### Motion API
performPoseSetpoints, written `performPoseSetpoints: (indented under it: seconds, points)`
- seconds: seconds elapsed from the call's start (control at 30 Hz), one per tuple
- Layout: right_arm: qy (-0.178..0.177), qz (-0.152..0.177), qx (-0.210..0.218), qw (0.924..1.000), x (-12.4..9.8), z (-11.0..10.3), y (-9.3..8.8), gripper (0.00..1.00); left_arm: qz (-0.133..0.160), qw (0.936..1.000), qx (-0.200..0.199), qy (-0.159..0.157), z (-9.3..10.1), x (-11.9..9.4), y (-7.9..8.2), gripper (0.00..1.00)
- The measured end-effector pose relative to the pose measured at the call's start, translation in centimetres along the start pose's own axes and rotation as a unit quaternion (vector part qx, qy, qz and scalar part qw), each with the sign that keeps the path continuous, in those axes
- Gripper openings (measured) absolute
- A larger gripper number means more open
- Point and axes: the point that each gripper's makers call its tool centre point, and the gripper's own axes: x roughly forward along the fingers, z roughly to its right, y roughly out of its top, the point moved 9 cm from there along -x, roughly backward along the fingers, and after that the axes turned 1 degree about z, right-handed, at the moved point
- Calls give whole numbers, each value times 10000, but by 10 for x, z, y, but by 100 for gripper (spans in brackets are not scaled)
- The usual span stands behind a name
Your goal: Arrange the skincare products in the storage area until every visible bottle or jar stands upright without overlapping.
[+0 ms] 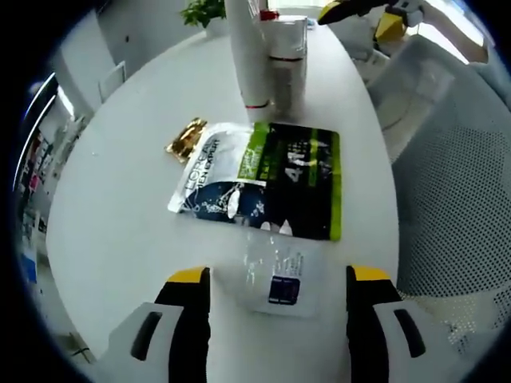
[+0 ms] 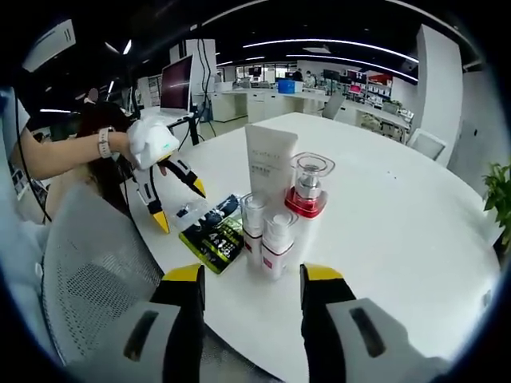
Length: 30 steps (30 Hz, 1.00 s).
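Observation:
My left gripper (image 1: 279, 275) is open, its yellow-tipped jaws either side of a small clear sachet (image 1: 279, 275) with a purple label, lying flat on the white table (image 1: 120, 207). Beyond it lies a flat black, white and green sachet (image 1: 263, 179), and a small gold packet (image 1: 185, 137). Further back stand a tall white tube (image 1: 247, 56) and a capped bottle (image 1: 286, 60). My right gripper (image 2: 254, 275) is open and holds nothing. Just ahead of it stand two small bottles (image 2: 275, 239), a red-collared pump bottle (image 2: 307, 187) and the white tube (image 2: 270, 163), all upright. The left gripper (image 2: 180, 207) hovers over the sachets (image 2: 214, 235).
A grey mesh chair (image 1: 455, 183) stands at the table edge near the sachets, also seen as a chair back (image 2: 88, 255). A person's gloved hand (image 2: 152, 140) holds the left gripper. A potted plant (image 2: 499, 187) sits by the table's far side. Desks and monitors fill the room behind.

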Motion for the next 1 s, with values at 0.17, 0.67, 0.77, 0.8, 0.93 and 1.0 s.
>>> performPoseSetpoints:
  seconds: [0.17,0.67,0.77,0.8,0.93,1.0]
  points:
    - [11,25,-31,10000,0,0,2,48,1,10000,-53,47,0,-1,-2,65]
    - [4,45,-56,10000,-2,-3,3,49,237,9991,-351,-93,6,-13,4,71]
    - [-12,59,-41,10000,-3,-3,2,49,352,9985,-410,-9,6,-16,5,72]
    - [-18,63,-31,10000,-3,-3,2,49,404,9982,-445,11,6,-17,5,73]
    - [-47,48,-18,10000,-4,-3,0,51,468,9974,-543,98,7,-18,5,76]
    - [-58,55,-8,10000,-5,-3,0,51,542,9967,-581,139,9,-20,6,76]
